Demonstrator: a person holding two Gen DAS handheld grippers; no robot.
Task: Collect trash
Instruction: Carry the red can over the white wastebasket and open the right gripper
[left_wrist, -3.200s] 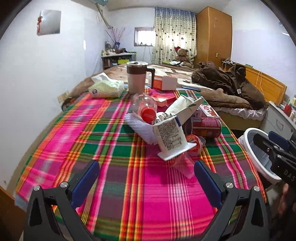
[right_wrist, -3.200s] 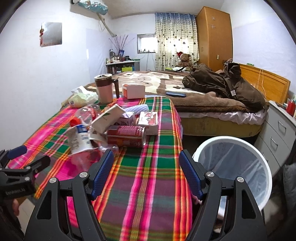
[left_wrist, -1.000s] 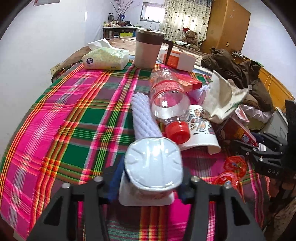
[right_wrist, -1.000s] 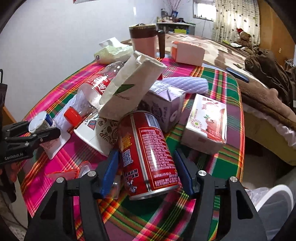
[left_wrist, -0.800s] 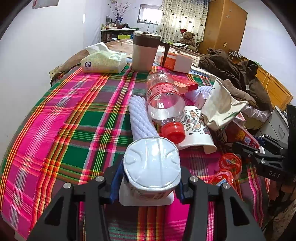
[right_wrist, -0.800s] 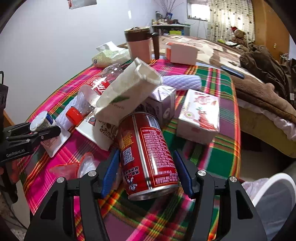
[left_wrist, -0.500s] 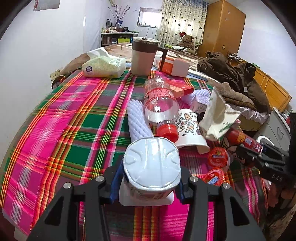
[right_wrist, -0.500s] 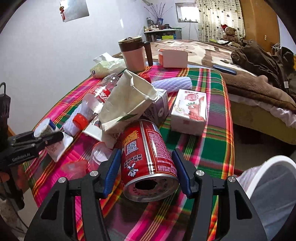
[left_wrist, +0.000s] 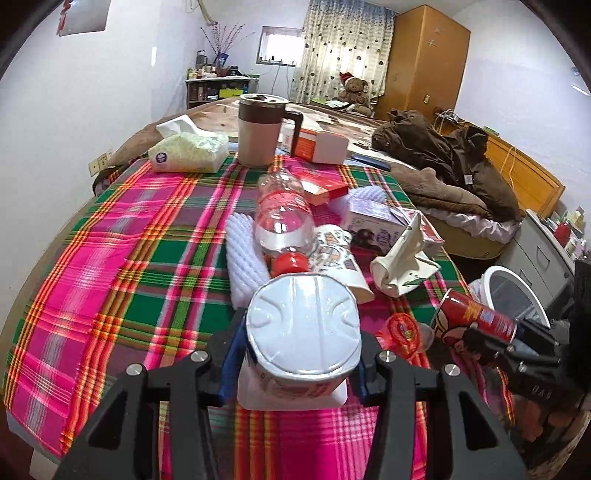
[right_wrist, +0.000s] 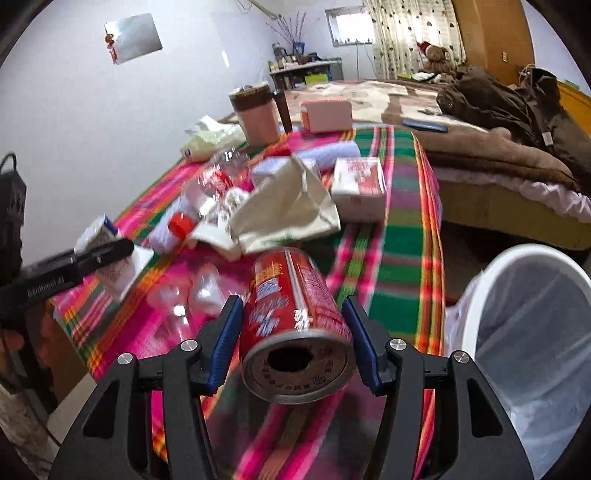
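Your red can (right_wrist: 295, 325) has lifted off the table (right_wrist: 402, 236) toward the white bin (right_wrist: 535, 332), clamped in your right tool (right_wrist: 293, 343), while your left tool (left_wrist: 299, 354) grips the white cup (left_wrist: 303, 332) above that table.

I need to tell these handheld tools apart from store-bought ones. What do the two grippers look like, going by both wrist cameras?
Both look alike. The left gripper and right gripper have matte black angular frames with triangular cut-outs, silver round bolt heads at the pivots, and blue ribbed pads on the fingers. White lettering runs along the side of each finger arm; it is too blurred to read fully. No cables or sleeves are visible.
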